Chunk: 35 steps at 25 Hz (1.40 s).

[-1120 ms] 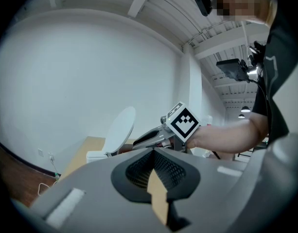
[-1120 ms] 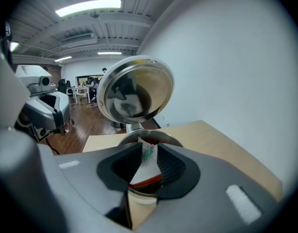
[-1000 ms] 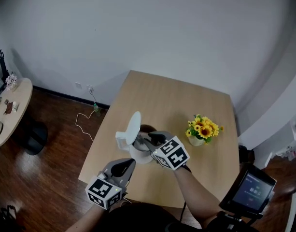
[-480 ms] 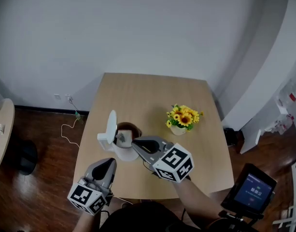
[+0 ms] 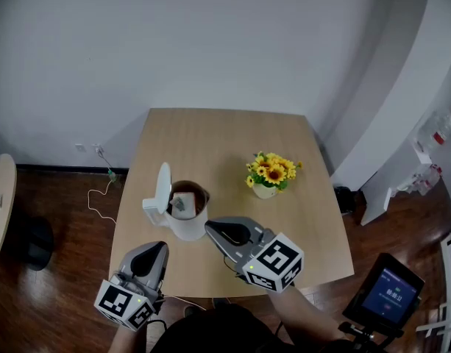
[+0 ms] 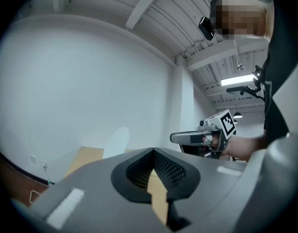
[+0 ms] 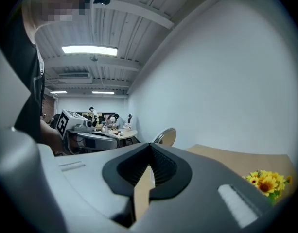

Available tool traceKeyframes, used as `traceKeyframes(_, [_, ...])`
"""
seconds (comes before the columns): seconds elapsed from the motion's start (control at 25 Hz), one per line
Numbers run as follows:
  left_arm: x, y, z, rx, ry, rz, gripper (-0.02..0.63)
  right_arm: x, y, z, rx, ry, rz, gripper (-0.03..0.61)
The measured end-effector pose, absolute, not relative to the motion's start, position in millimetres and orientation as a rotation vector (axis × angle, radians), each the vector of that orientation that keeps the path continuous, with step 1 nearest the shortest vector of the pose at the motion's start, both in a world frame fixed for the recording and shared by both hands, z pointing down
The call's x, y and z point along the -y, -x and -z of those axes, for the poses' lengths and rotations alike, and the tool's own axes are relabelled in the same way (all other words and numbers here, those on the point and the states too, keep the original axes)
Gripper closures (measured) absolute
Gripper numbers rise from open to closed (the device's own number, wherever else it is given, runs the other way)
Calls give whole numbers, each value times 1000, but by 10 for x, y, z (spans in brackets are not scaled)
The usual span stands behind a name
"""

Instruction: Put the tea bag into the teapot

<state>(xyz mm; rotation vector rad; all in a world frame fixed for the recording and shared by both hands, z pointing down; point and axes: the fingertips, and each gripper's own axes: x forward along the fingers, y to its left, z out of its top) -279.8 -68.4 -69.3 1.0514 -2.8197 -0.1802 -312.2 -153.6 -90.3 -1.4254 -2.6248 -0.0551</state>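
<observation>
A white teapot [image 5: 182, 219] stands on the wooden table [image 5: 232, 138] with its lid [image 5: 163, 188] hinged up to the left. A tea bag [image 5: 180, 204] lies inside the open pot. My right gripper [image 5: 212, 229] is shut and empty, just right of the pot and clear of it. My left gripper [image 5: 156, 248] hangs shut near the table's front edge, below the pot. The left gripper view shows its own shut jaws, the raised lid [image 6: 115, 142] and the right gripper [image 6: 180, 138]. From the right gripper view the lid [image 7: 166, 136] also shows.
A small white vase of yellow flowers [image 5: 271, 175] stands right of the pot, and the flowers [image 7: 266, 182] also appear in the right gripper view. A cable [image 5: 100, 190] trails over the wooden floor at left. A screen device [image 5: 387, 298] sits at lower right.
My right gripper has drawn back from over the pot's mouth toward me and stands clear. The tea bag stays in the pot. The left gripper has barely moved.
</observation>
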Motion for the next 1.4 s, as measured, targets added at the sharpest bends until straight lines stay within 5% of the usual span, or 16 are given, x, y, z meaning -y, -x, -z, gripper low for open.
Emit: traceKeyframes(1.4, [732, 2821, 760, 2817, -1066, 124, 611, 1517, 3156, 940, 2642, 1426, 30, 577])
